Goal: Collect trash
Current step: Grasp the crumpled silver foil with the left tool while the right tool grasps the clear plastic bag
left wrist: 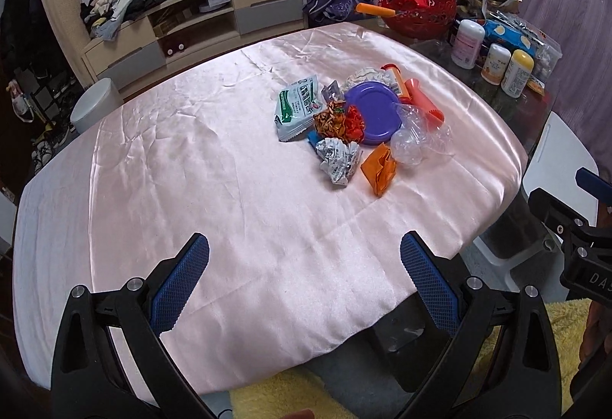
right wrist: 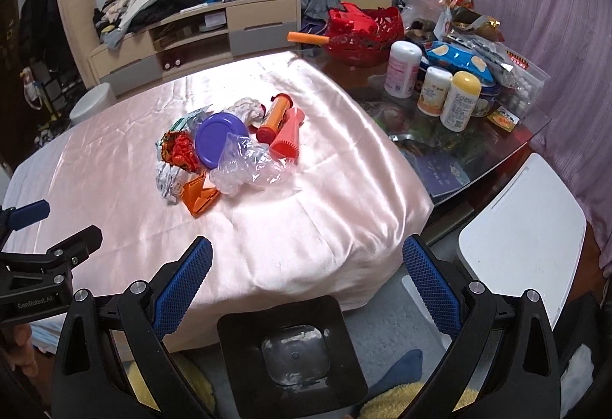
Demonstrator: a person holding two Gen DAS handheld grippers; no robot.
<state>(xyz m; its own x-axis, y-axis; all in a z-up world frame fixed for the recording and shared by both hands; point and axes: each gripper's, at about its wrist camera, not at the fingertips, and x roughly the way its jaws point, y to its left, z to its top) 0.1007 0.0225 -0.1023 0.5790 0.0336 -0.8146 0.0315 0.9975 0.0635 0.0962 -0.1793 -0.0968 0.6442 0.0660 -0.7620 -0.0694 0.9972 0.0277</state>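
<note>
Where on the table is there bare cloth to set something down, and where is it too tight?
The pink cloth is bare left of and in front of the trash pile, out to the near edge by the open left gripper. The glass end behind the bottles and red basket is crowded.

Pink satin-covered table (left wrist: 229, 170), frame centre; crumpled trash heap (left wrist: 355, 120) upper right of centre, around purple lid (left wrist: 373, 113).

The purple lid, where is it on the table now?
The purple lid lies in the trash pile on the pink cloth, right of centre in the left wrist view, between the red-gold wrapper and the clear crumpled plastic.
</note>
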